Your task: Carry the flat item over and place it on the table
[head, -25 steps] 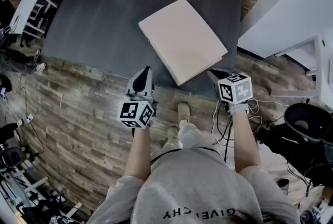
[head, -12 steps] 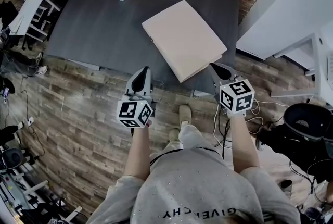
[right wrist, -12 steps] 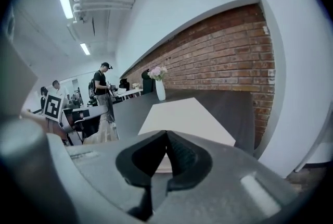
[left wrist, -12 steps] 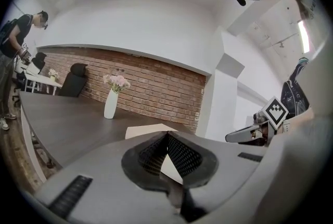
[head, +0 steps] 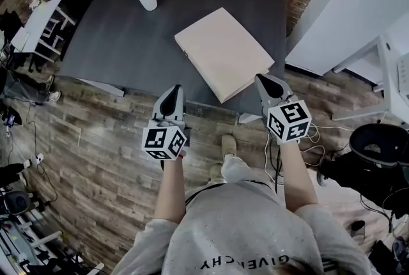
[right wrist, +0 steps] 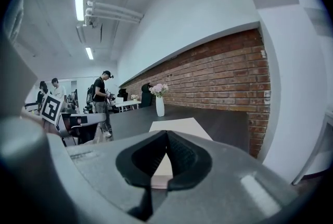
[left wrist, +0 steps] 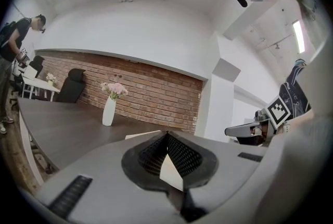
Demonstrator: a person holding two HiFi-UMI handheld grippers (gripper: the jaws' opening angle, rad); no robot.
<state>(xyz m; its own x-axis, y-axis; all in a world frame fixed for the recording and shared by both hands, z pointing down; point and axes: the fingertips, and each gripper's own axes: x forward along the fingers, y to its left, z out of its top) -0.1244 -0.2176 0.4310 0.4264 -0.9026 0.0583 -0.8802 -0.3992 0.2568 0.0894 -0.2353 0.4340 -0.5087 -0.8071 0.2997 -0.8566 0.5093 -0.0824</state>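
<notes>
Dark grey table (head: 115,37), bearing the beige flat panel (head: 225,53) on its near right part, with one corner reaching toward the near edge. The panel's long axis runs from far left to near right. My left gripper (head: 173,91) and right gripper (head: 262,80) hang at the table's near edge, both with jaws closed on nothing. The panel lies ahead, between them. The right gripper is nearer, just beside the panel's short near edge. Placement looks complete.
</notes>
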